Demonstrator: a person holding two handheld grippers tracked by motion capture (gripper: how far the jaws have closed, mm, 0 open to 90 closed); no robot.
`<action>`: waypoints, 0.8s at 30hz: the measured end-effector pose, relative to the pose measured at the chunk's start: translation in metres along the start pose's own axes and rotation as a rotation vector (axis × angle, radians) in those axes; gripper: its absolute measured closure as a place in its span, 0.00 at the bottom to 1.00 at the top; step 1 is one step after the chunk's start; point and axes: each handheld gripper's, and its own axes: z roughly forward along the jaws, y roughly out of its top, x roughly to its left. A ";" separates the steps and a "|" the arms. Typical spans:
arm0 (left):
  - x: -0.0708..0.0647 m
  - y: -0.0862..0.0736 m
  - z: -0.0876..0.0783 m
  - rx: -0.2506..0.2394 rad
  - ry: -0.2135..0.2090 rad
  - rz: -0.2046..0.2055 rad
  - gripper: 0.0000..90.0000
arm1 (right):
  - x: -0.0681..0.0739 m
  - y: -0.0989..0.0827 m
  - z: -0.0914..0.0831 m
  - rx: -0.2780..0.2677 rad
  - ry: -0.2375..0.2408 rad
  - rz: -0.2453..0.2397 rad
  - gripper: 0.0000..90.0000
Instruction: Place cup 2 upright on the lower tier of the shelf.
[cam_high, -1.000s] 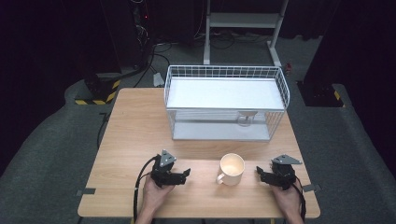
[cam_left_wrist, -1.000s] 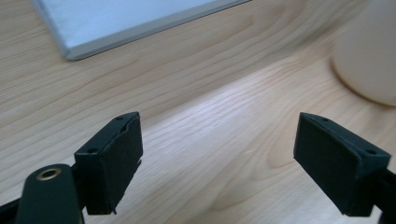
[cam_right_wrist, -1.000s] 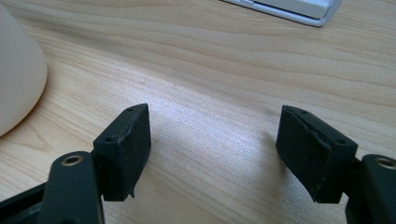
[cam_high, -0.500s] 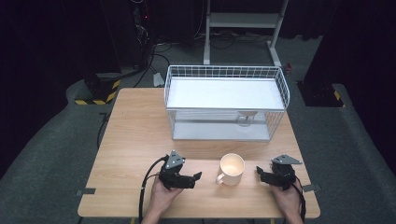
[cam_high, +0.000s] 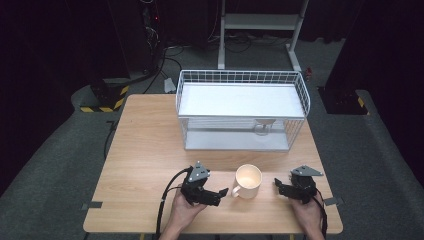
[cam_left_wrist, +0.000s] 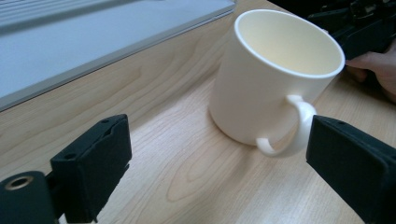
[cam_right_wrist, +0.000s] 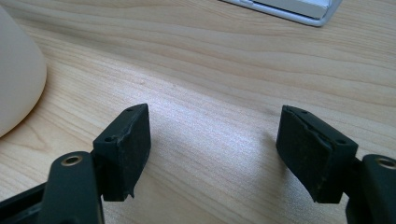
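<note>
The left gripper has slid right across the worktop toward the cream mug, its fingers having just been opening; they now stand spread with nothing between them, the mug's handle just ahead. The mug stands upright near the front edge, between both grippers. The right gripper waits, fingers apart and empty. A handle grasp looks imminent.
</note>
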 end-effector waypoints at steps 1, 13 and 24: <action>-0.002 0.001 0.001 0.002 -0.001 0.005 0.07 | 0.000 0.000 0.000 0.000 0.000 0.000 0.29; -0.017 0.008 0.016 0.020 -0.012 0.045 0.06 | 0.000 0.000 0.000 0.000 0.000 0.000 0.29; -0.029 0.017 0.029 0.041 -0.005 0.093 0.05 | 0.000 0.000 0.000 0.000 -0.001 0.000 0.29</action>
